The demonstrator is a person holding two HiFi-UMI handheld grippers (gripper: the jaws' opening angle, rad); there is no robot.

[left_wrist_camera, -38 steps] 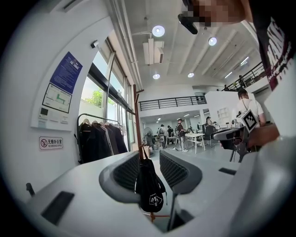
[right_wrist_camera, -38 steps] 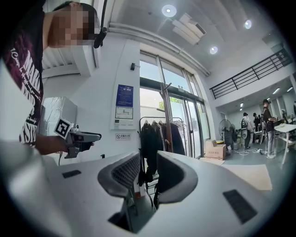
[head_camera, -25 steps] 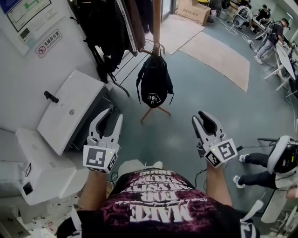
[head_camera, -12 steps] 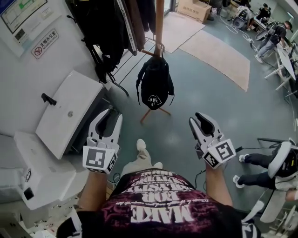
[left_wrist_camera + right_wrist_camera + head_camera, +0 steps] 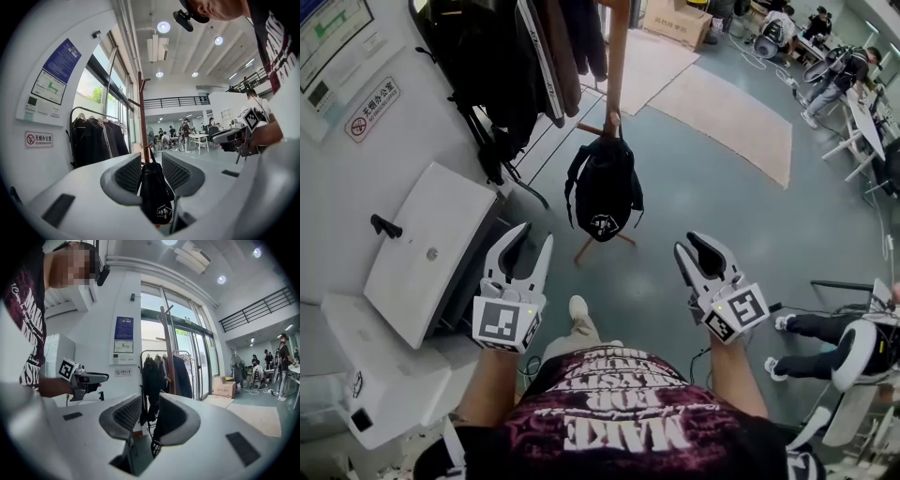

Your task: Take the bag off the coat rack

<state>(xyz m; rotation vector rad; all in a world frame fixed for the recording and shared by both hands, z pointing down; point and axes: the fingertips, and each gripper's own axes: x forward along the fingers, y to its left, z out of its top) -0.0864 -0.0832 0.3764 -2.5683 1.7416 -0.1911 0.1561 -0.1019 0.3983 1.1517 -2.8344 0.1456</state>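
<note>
Down at the bottom of the head view is the person's dark printed shirt, with 1 pale shoe stepping out on the grey-green floor. Both arms are out front. The left tongs are held low by the white cabinet, jaws wide apart and nothing gripped. In the left gripper view, the left tongs frame the bag in the open gap, well ahead and not touching either jaw. The right tongs hover level with them on the other side, a little narrower but parted too. In the right gripper view the right tongs hold nothing, with only the room showing between the ribbed pads.

Ahead, between the 2 tongs and well apart from both, is the black bag. It hangs by its straps from a low peg on the wooden coat rack, its white logo facing the person and its base above the rack's spread feet. From the left gripper view the bag sits flat against the coat rack's pole.

Left of the rack, dark coats hang on a rail against the wall, near a no-smoking sign. Further off lie 2 beige mats, a cardboard box, and people at desks on the far right.
</note>
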